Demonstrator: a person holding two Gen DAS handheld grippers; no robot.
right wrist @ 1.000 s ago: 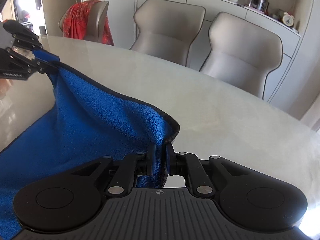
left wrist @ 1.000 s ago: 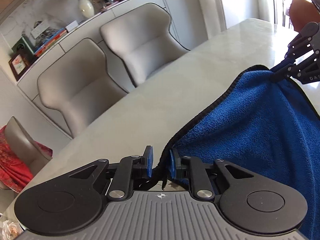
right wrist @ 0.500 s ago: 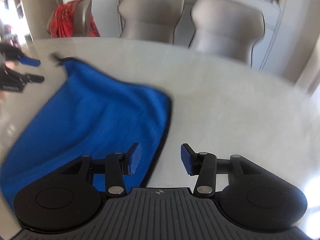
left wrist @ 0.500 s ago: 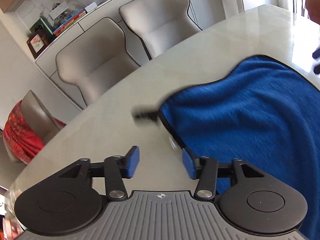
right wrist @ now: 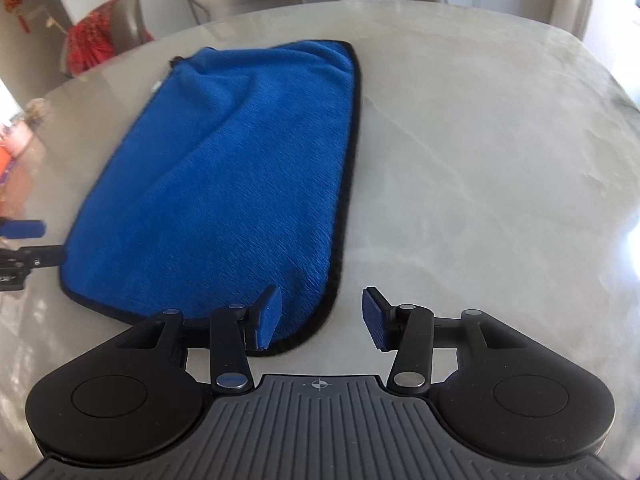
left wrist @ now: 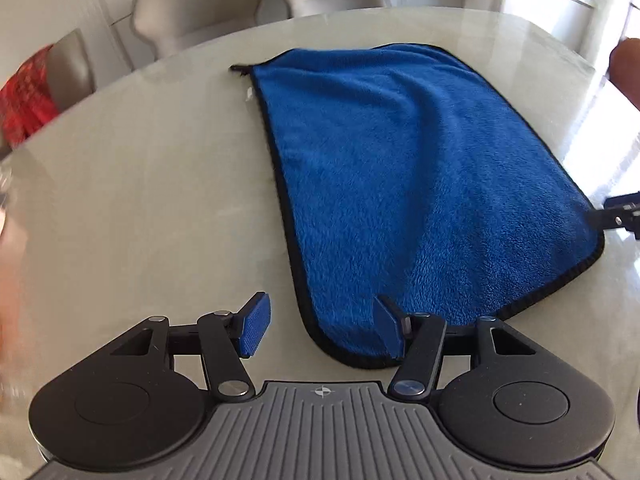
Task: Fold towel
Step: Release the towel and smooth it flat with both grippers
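While it lies flat on the pale marble table, the blue towel runs its long axis away from both cameras, one short end close under the grippers and the other toward the grey chairs at the far rim. Black trim edges it, and a small loop sticks out at its far left corner. Soft wrinkles cross the far half; the near half looks smooth. Tilted steeply down, the left gripper hovers over the towel's near left corner, its jaws apart after just having been opening, with the rounded corner under the gap and neither blue pad pressing on the cloth. Likewise angled down, the right gripper sits over the near right corner, its jaws also having just been opening and now parted; its left pad overlaps the towel's edge in the view, its right pad over bare table. Each gripper's tips show at the edge of the other's view, beside the towel's near end.
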